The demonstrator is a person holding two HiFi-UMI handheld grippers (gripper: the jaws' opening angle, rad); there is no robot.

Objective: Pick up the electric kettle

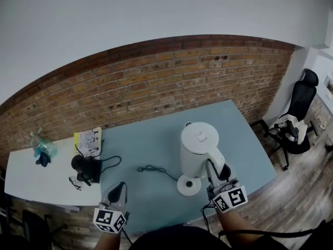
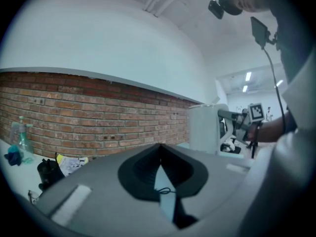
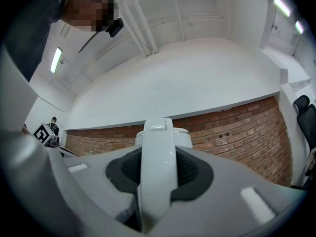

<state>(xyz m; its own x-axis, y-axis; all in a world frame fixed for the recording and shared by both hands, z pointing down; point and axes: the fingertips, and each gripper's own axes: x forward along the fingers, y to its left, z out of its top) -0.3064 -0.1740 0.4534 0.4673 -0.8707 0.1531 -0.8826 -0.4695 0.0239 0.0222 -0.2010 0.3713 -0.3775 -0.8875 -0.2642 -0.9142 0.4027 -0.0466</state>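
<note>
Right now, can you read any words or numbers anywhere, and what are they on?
No text here can be read.
The booklet: has print, but it is too small to read.
The marker cubes: black-and-white square patterns only, no letters.
The electric kettle: no words or brand showing.

One kettle, two tables — one chair.

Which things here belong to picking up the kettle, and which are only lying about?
Job in hand:
- kettle, its handle clamped in the right gripper
- base, on the table

Lying about:
- cable
- glasses
- booklet
- bottle
- chair
- left gripper, holding nothing
</note>
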